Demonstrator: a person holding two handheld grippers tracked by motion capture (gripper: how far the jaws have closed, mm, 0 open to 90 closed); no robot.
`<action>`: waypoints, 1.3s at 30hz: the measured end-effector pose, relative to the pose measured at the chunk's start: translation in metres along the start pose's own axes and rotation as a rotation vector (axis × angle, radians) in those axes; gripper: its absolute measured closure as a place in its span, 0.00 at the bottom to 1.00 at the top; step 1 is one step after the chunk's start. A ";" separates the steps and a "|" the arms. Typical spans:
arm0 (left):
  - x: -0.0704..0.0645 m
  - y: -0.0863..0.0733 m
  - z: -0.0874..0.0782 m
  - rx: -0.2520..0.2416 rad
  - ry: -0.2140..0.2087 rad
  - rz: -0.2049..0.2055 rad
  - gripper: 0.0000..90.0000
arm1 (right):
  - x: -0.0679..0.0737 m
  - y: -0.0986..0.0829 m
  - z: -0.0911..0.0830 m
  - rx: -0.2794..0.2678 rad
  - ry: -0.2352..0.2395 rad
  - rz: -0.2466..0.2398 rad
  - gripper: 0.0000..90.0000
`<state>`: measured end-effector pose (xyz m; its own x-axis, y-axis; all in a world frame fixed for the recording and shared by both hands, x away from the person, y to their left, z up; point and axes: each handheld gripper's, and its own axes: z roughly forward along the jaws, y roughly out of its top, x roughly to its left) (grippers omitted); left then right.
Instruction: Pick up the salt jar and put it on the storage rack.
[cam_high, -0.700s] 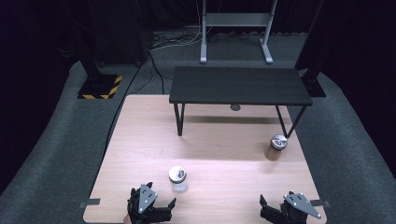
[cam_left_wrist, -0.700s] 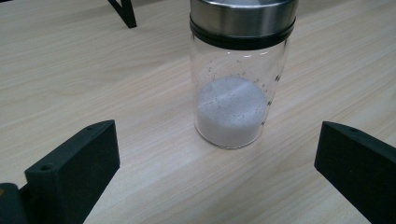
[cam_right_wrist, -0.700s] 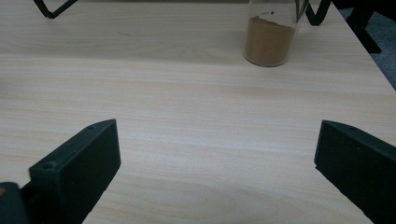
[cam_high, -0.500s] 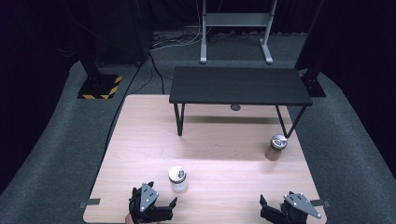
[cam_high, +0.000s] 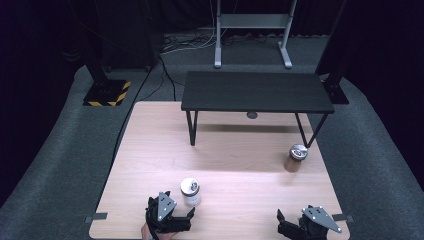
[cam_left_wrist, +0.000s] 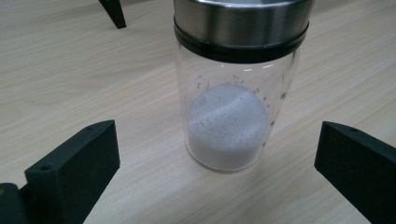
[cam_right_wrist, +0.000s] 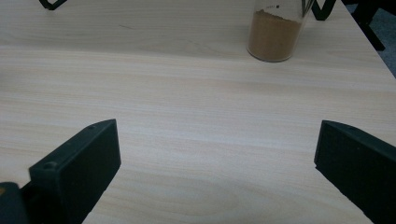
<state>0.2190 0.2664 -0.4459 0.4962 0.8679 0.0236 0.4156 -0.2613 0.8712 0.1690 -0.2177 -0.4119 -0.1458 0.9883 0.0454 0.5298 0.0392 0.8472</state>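
A glass jar of white powder (cam_high: 190, 192) with a steel lid stands near the table's front, left of centre. My left gripper (cam_high: 172, 214) sits just behind it at the front edge, open. In the left gripper view the white powder jar (cam_left_wrist: 233, 102) stands upright a little ahead of the wide-apart jaws, not touched by them. A second jar with brown powder (cam_high: 295, 158) stands at the right, near the black bench's leg. My right gripper (cam_high: 295, 227) rests open at the front right corner. The brown powder jar (cam_right_wrist: 275, 32) is far ahead of it in the right gripper view.
A low black bench (cam_high: 256, 92) stands across the far half of the wooden table (cam_high: 235, 150). Grey carpet surrounds the table, with stand bases and cables beyond. A metal frame (cam_high: 252, 30) stands at the back.
My left gripper has edged slightly forward toward the white powder jar. The right gripper and both jars have stayed in place.
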 end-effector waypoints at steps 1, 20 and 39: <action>0.000 0.000 0.002 0.000 -0.005 -0.004 0.00 | 0.000 0.000 0.000 0.001 -0.001 0.001 0.00; 0.006 0.010 0.031 -0.012 -0.048 -0.039 0.00 | -0.001 0.000 0.002 0.009 0.004 -0.001 0.00; 0.004 0.021 0.043 0.009 -0.024 -0.051 0.35 | -0.004 -0.001 -0.001 0.002 -0.004 0.003 0.00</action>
<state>0.2620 0.2463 -0.4488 0.4927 0.8696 -0.0326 0.4478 -0.2213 0.8663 0.1683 -0.2218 -0.4129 -0.1403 0.9890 0.0460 0.5318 0.0360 0.8461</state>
